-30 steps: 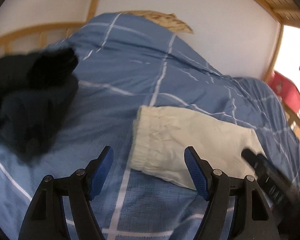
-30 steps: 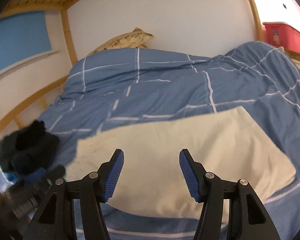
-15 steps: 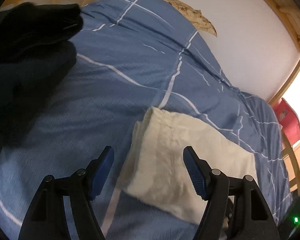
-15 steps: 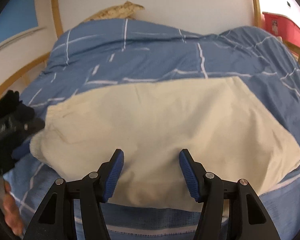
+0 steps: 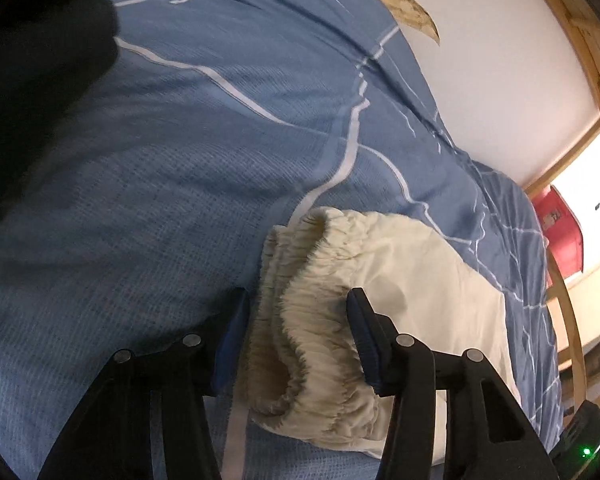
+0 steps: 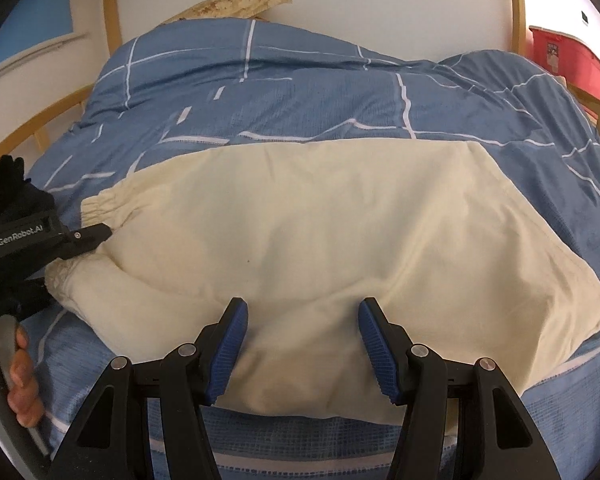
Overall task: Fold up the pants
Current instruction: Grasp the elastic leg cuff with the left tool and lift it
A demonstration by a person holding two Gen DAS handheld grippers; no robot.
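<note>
Cream pants (image 6: pixel 320 232) lie folded flat on the blue checked duvet (image 6: pixel 308 92). Their gathered elastic waistband (image 5: pixel 312 320) bunches at the left end. My left gripper (image 5: pixel 298 334) is open, its blue pads on either side of the waistband layers. It shows at the left of the right wrist view (image 6: pixel 88 236), touching the waistband. My right gripper (image 6: pixel 302 344) is open, its pads straddling the near long edge of the pants in the middle.
A pile of dark clothes (image 5: pixel 32 80) lies on the duvet to the left. A patterned pillow (image 6: pixel 236 2) rests against the white wall. A red bin (image 6: pixel 568 60) stands past the bed's right end. The wooden bed frame (image 5: pixel 568 304) curves along the sides.
Both grippers have moved forward and down to the pants. The left one now has the waistband between its pads; the right one has reached the near edge. Both remain open.
</note>
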